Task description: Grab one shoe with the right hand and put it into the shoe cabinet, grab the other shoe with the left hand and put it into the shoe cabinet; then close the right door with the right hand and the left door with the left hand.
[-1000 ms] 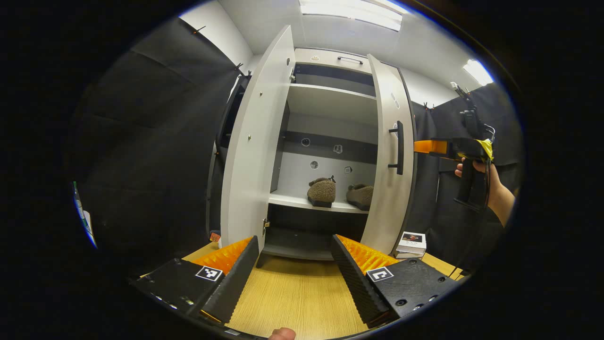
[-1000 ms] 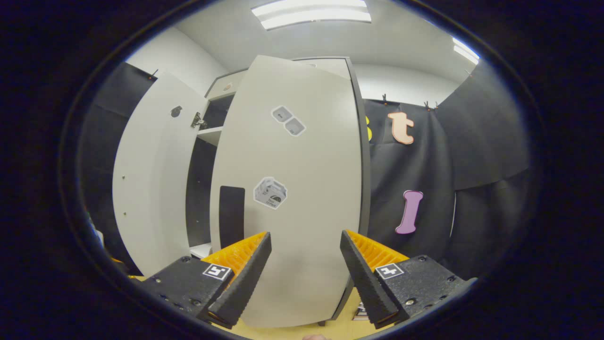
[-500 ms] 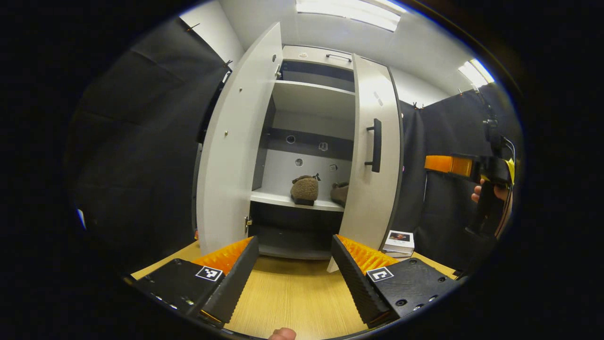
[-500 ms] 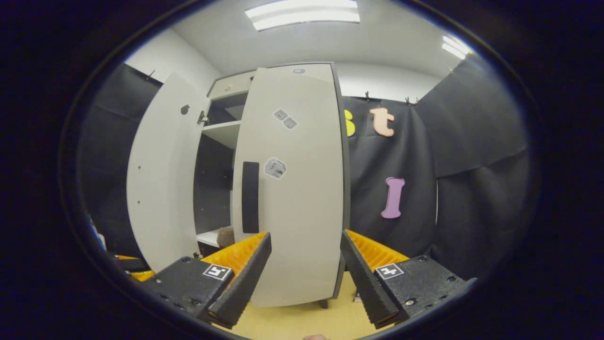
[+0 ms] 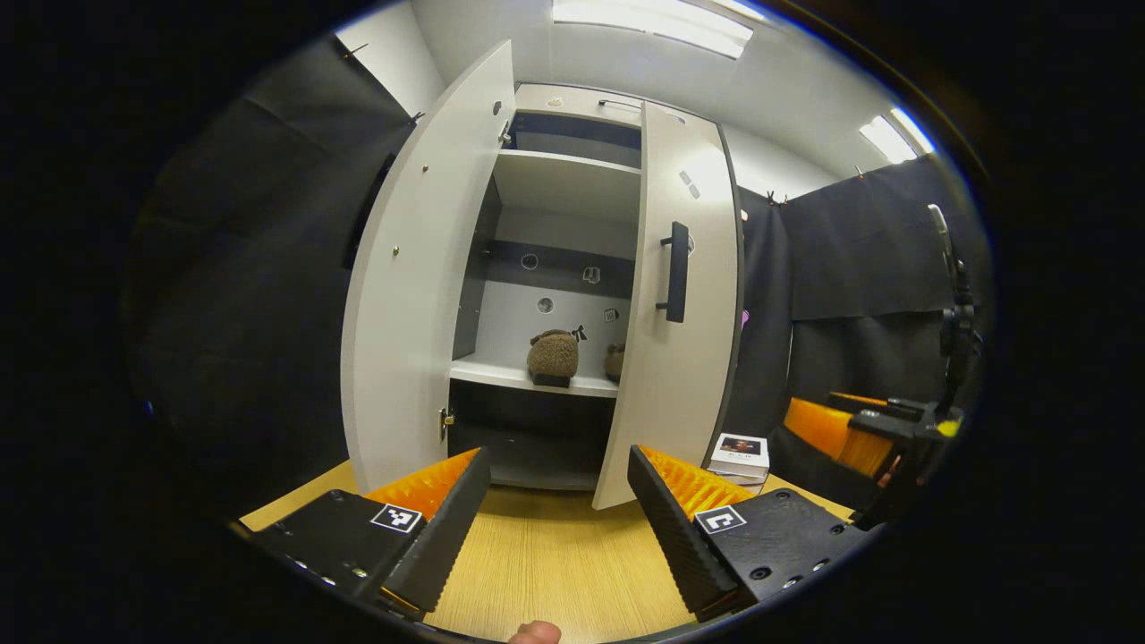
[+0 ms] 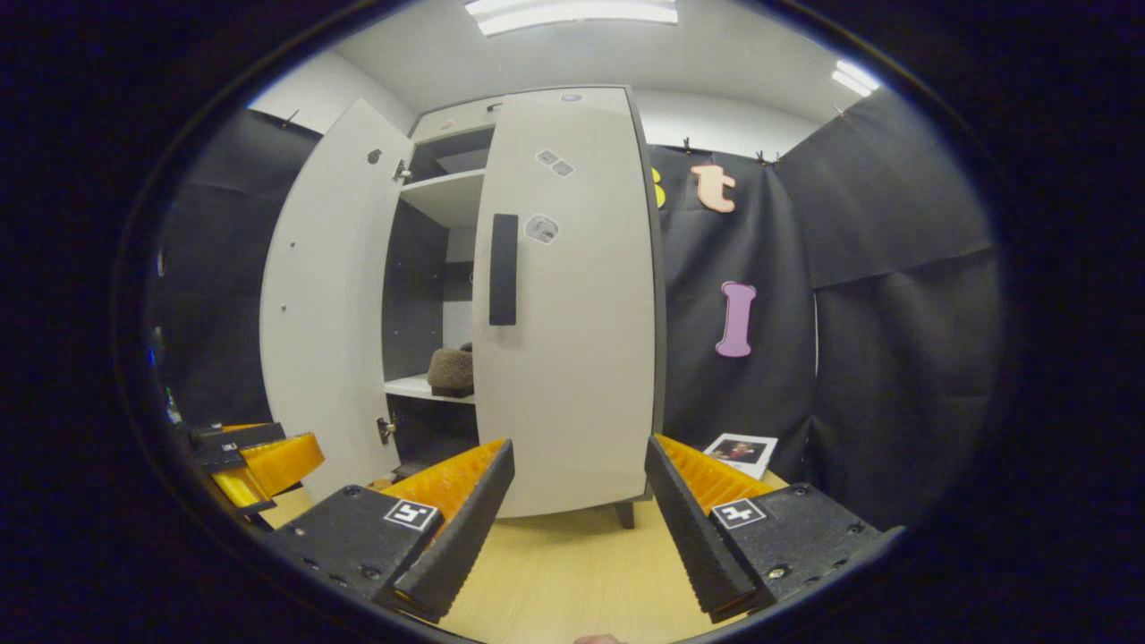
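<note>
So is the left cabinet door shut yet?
No, the left door stands wide open, with a shoe on the shelf behind it.

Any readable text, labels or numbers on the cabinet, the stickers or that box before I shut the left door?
None can be read.
Stickers on the right door: too small and blurred.
Box beside the cabinet: a picture, print too small.
Square markers on each gripper: patterns, not words.

A light wood-grain table (image 5: pixel 555 555) ran across the bottom of the frame, carrying the shoe cabinet (image 5: pixel 572 188) at centre. A small printed box (image 5: pixel 741 450) lay on the table at lower right, just beside the cabinet. At mid-frame, the cabinet's pale shelf (image 5: pixel 510 377) bore two fuzzy brown shoes (image 5: pixel 552 356), the right-hand one partly hidden behind the door.
</note>
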### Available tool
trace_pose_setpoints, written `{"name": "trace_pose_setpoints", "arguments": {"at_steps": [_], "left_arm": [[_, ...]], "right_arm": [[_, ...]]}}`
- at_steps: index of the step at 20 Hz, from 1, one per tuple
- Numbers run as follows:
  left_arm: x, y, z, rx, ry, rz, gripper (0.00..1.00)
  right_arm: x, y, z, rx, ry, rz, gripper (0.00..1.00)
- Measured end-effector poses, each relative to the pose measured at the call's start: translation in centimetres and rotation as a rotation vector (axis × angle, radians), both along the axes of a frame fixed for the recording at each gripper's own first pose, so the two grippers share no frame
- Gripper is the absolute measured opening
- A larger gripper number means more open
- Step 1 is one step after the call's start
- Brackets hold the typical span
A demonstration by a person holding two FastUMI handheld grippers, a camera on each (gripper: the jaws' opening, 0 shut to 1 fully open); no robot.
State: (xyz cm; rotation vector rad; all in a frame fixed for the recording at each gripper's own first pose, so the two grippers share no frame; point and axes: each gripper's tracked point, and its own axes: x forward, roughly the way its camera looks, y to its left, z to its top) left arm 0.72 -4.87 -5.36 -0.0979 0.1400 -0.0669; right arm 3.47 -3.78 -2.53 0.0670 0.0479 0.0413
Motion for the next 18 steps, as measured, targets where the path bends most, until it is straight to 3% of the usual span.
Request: {"name": "trace_pose_setpoints", "arguments": {"at_steps": [5,8,12,15,16,18], "left_arm": [[0.0,-0.5,0.0,-0.011,-0.003,-0.011,0.95],[0.1,-1.1,0.4,-0.036,-0.01,-0.025,0.95],[0.5,-0.6,3.6,-0.084,-0.068,-0.019,0.95],[0.9,1.6,7.4,-0.106,-0.158,0.045,0.94],[0.9,2.3,8.9,-0.12,-0.19,0.055,1.0],[0.8,5.2,12.3,-0.135,-0.269,0.11,1.0]], "right_arm": [[-2.4,-0.5,-4.5,0.065,0.089,-0.017,0.96],[-2.3,-1.8,-6.4,0.037,0.109,-0.049,0.96],[-1.9,-1.7,-5.8,0.047,0.085,-0.058,0.96],[-1.6,-0.8,-5.3,0.052,0.072,-0.036,0.97],[-1.4,-0.4,-5.2,0.05,0.072,-0.026,0.96],[-1.1,0.4,-5.2,0.048,0.078,0.002,0.96]]}}
